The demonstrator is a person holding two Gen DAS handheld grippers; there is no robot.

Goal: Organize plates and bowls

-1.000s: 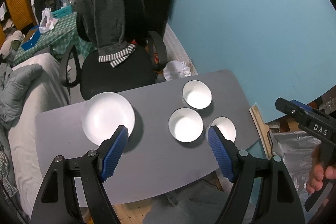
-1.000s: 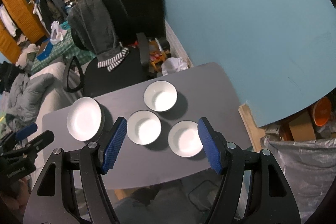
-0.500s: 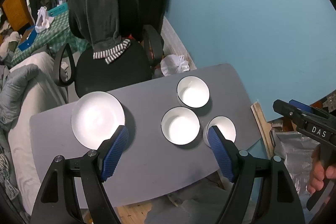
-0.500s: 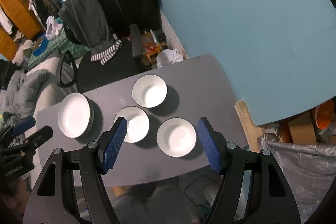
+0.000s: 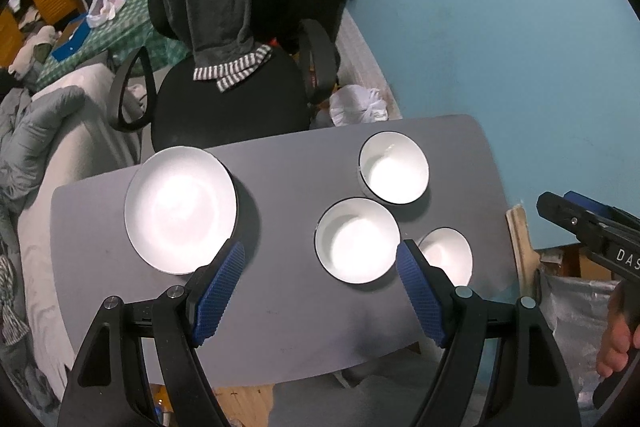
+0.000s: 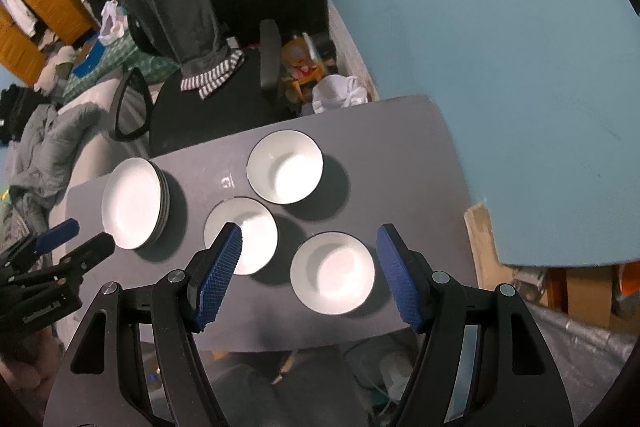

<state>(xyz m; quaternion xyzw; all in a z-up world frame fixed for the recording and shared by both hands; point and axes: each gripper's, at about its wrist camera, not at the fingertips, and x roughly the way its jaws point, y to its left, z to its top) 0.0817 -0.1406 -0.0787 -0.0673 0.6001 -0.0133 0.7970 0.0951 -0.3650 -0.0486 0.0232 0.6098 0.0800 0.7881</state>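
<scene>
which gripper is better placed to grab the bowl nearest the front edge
Right, probably. The right gripper hangs open with the nearest bowl framed between its fingers; the left gripper frames the middle bowl instead.

On the bench (image 6: 400, 155), a stack of plates (image 6: 132, 203) lies left; three bowls (image 6: 285, 166) cluster right; a chair (image 6: 208, 99) stands behind

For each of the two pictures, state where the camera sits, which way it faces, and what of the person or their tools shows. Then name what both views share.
Left wrist: on the left gripper, facing steeply down at the grey table; the right gripper and a hand show at right.
Right wrist: on the right gripper, facing down likewise; the left gripper shows at left.
Shared: plate stack, three bowls, office chair.
</scene>
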